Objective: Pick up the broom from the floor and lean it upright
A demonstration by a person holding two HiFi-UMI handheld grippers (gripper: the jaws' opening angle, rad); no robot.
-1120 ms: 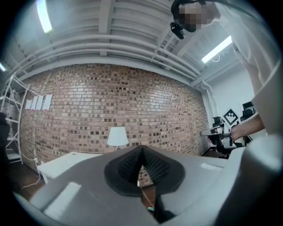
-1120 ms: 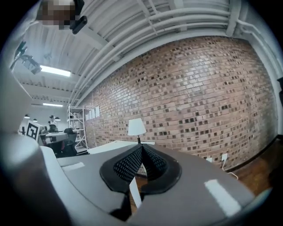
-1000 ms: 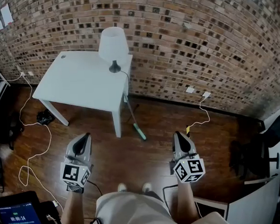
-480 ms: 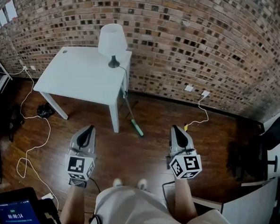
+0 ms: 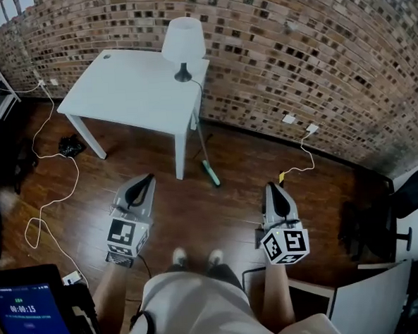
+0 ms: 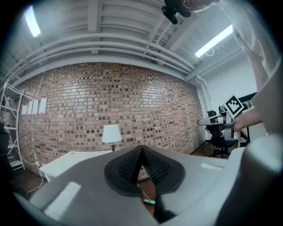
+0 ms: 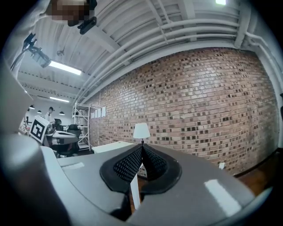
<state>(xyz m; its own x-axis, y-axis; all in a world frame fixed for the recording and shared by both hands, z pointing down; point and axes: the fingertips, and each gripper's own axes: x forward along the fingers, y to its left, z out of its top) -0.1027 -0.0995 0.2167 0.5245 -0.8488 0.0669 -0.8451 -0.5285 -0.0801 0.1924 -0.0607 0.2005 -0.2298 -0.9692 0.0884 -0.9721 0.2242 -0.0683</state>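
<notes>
The broom [image 5: 209, 171] stands slanted, its green head on the wooden floor and its thin handle resting against the near right corner of the white table [image 5: 120, 97]. In the left gripper view its green head [image 6: 149, 201] peeks out below the jaws. My left gripper [image 5: 148, 180] hovers left of the broom head, shut and holding nothing. My right gripper [image 5: 272, 188] hangs to the broom's right, shut and holding nothing too. Both point level toward the brick wall, clear of the broom.
A white lamp [image 5: 184, 44] stands on the table's back edge. White cables [image 5: 52, 200] loop over the floor at left, another cable [image 5: 301, 165] runs from the wall sockets. A tablet [image 5: 24, 315] sits bottom left, an office chair [image 5: 371, 227] at right, a white panel [image 5: 366, 305] bottom right.
The head view has shifted, so the table and broom sit further right. My left gripper has moved up and right in the view, toward the table. The right one has drifted slightly right. Both stay shut.
</notes>
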